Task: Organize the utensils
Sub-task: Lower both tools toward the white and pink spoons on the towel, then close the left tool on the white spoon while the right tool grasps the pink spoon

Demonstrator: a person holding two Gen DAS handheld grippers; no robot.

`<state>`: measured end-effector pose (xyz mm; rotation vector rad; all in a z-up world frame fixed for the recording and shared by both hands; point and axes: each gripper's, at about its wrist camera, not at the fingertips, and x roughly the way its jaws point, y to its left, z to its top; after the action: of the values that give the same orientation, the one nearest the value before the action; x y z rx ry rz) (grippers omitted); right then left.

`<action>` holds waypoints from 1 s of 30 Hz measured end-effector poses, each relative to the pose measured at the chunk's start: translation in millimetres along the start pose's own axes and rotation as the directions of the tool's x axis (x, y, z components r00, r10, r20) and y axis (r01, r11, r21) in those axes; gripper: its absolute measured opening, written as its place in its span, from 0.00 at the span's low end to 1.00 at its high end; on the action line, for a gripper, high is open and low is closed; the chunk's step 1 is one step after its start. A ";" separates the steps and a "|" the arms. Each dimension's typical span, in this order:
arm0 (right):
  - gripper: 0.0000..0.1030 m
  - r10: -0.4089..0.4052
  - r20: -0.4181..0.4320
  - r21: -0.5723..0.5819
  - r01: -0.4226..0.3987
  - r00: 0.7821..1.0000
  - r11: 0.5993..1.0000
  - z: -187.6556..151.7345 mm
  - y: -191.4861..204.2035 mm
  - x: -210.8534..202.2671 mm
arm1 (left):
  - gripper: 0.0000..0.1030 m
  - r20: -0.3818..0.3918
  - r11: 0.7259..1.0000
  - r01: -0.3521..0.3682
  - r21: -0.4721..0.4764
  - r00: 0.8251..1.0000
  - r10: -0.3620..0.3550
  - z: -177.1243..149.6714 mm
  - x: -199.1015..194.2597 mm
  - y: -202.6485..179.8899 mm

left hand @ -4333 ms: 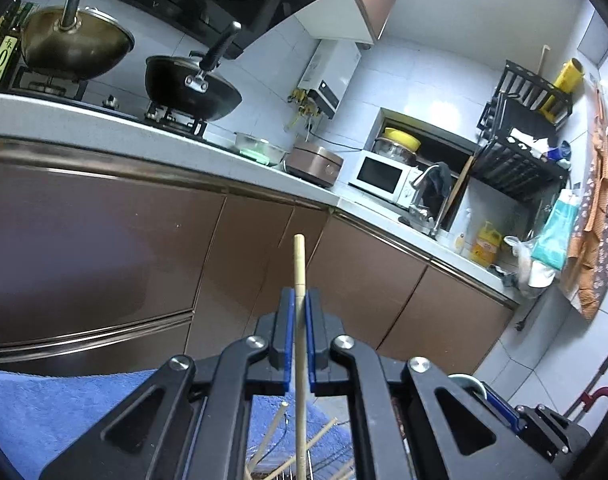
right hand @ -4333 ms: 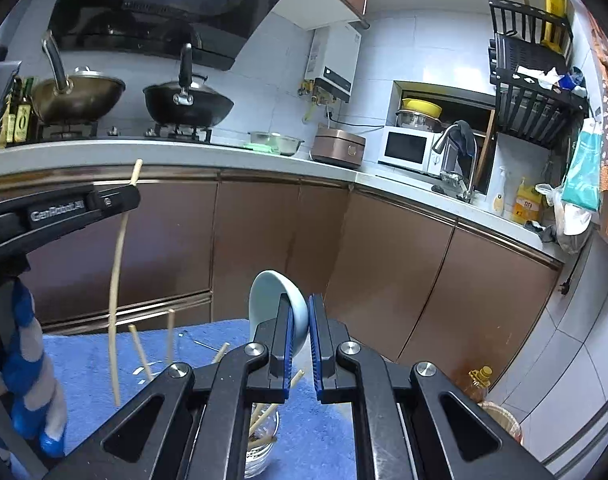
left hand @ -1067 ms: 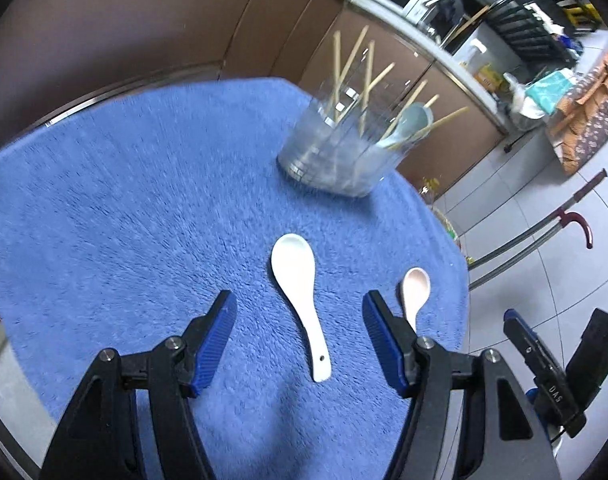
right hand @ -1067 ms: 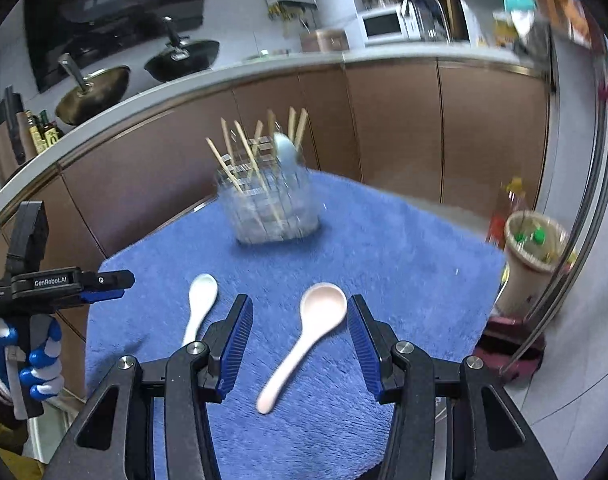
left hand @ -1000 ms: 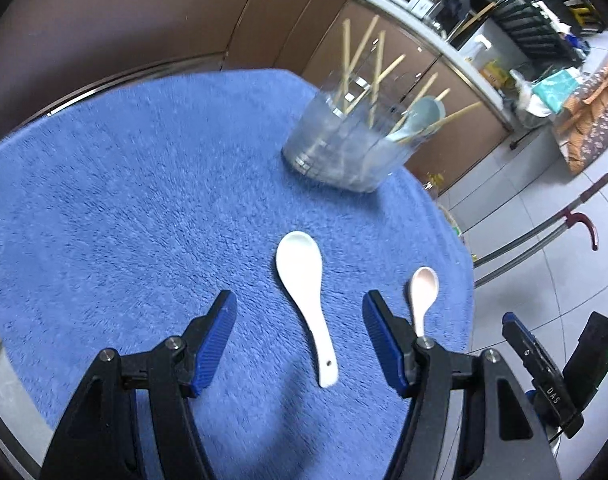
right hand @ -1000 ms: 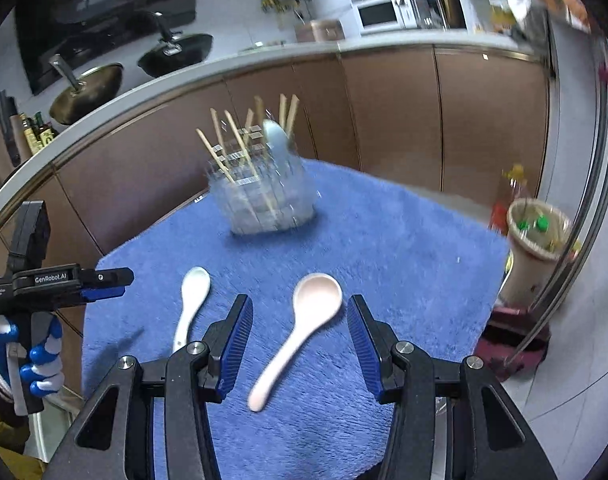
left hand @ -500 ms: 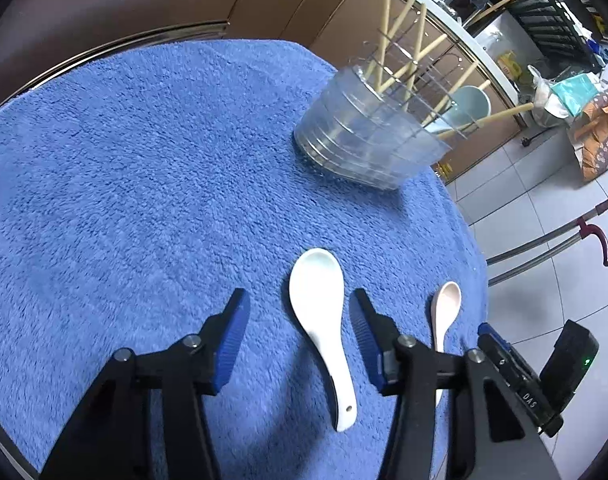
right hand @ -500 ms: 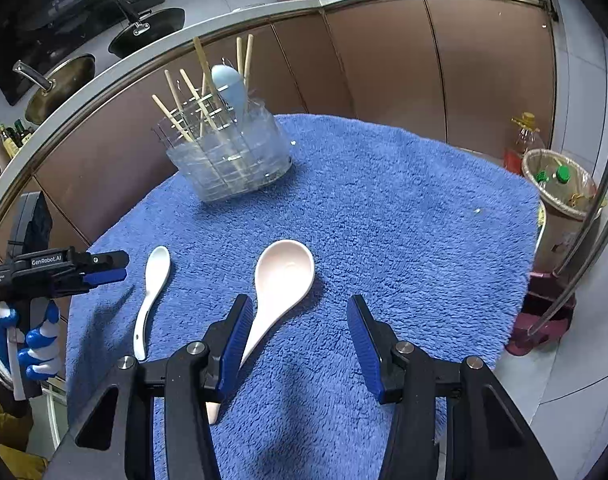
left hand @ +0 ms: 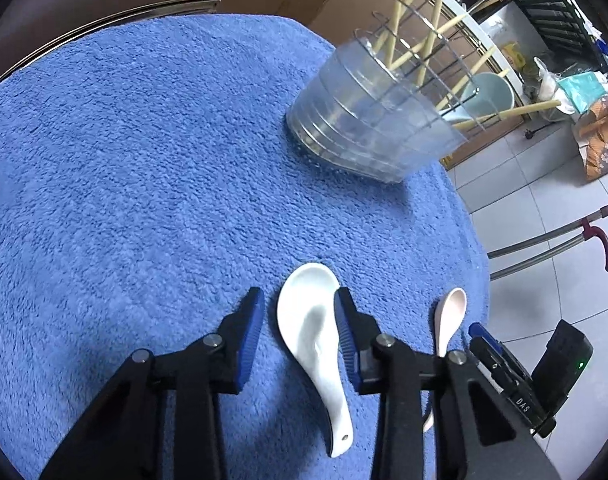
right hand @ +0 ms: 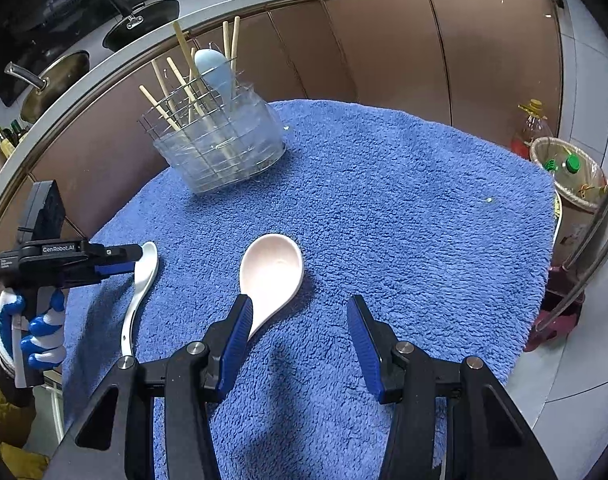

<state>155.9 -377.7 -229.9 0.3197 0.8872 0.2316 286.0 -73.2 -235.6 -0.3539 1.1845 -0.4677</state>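
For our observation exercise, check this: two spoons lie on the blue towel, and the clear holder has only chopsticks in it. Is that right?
Not quite. The holder also has a pale blue spoon among the chopsticks, as the right wrist view shows. The rest stands.

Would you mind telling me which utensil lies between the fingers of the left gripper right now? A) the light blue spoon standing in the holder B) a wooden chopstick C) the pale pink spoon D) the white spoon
D: in the left wrist view the white spoon lies on the blue towel with its bowl between the closing jaws of the left gripper, while the pink spoon lies apart to the right.
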 end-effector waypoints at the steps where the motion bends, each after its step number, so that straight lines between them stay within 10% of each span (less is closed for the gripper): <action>1: 0.45 0.016 -0.004 0.007 -0.016 1.000 1.000 1.1 -1.5 0.7 | 0.31 -0.003 1.000 0.001 0.003 1.000 -0.001 0.4 1.0 -0.1; 12: 0.39 0.147 -0.070 0.058 -0.143 0.987 0.988 25.0 -15.3 17.8 | 0.20 -0.057 0.998 -0.039 0.039 0.998 0.041 7.2 13.6 -6.6; 30: 0.13 0.118 -0.239 -0.079 -0.140 0.964 0.987 42.3 10.7 57.2 | 0.12 -0.057 0.978 -0.155 0.138 0.985 0.164 4.2 24.0 -27.9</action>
<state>223.6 -356.5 -242.3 0.2654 1.0855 0.4383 292.7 -109.5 -239.4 -0.1274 1.2299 -0.4187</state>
